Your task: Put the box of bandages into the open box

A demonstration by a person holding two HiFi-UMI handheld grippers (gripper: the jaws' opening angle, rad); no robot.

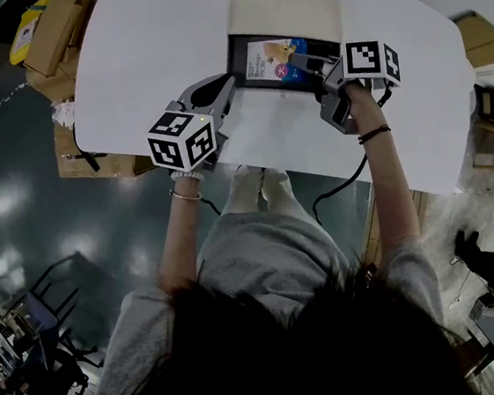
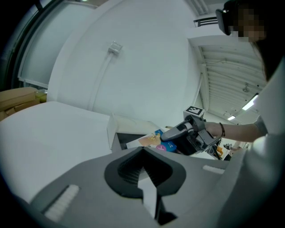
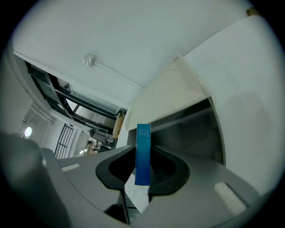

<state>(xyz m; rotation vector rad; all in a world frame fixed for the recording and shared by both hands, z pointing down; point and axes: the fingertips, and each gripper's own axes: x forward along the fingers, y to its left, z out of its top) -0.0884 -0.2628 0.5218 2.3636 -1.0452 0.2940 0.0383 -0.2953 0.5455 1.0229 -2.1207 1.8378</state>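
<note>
The bandage box, blue and white with a picture on its face, hangs tilted over the dark inside of the open box. My right gripper is shut on the bandage box's right end; its blue narrow side stands upright between the jaws. The open box's lid is folded back. My left gripper sits at the open box's near left corner, jaws closed on a white strip that looks like the front flap.
The white table carries only the open box. Cardboard boxes lie on the floor past its left edge. A black cable hangs from the right gripper over the near edge. A chair stands on the floor at lower left.
</note>
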